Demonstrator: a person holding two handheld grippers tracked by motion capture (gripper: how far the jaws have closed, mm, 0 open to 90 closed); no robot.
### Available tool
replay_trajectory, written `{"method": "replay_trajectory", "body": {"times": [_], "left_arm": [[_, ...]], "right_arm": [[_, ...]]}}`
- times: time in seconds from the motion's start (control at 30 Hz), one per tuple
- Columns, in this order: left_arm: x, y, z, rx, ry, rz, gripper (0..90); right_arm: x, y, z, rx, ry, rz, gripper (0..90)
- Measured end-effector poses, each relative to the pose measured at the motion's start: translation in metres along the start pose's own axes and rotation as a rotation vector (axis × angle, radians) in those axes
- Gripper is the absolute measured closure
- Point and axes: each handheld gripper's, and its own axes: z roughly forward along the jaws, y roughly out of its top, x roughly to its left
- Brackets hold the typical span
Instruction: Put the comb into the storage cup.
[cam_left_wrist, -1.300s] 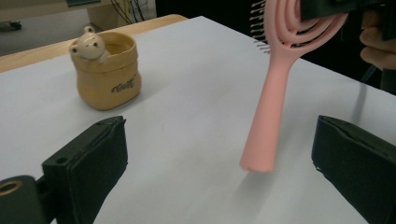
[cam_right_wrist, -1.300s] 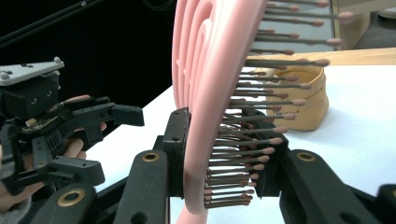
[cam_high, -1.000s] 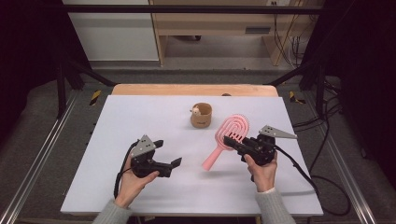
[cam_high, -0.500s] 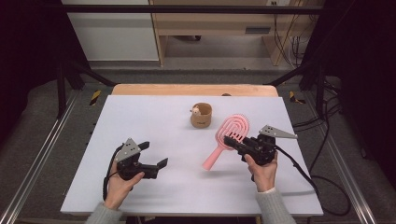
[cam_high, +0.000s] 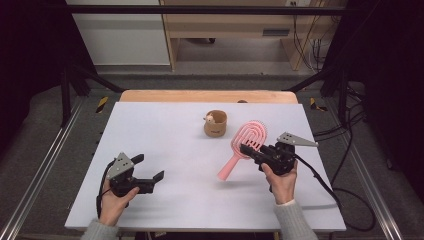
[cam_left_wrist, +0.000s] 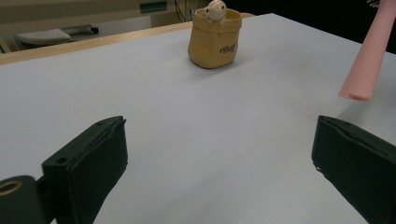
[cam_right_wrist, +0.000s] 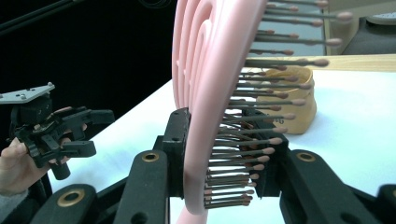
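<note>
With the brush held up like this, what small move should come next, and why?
Probably lower the pink hairbrush toward the table. The right hand-held gripper is shut on its head, the handle hangs above the surface, and the left hand-held gripper sits open and apart.

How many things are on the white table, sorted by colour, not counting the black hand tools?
Pink: 1, the hairbrush, gripped at its head by the right gripper and held above the table.
Tan: 1, the small pot with a little pale figure at its rim.
Total: 2.
</note>
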Motion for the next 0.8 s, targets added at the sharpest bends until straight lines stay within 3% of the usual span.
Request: {"method": "replay_trajectory", "body": {"times": [0.47,0.8], "left_arm": [[0.016,-0.017,-0.011,0.017,0.032,-0.015,3.5],[0.021,-0.02,-0.013,0.014,0.048,-0.021,3.5]], "right_arm": [[0.001,0.015,0.006,-0.024,-0.018,-0.022,64.1],[0.001,0.025,0.016,-0.029,-0.038,-0.037,64.1]]}}
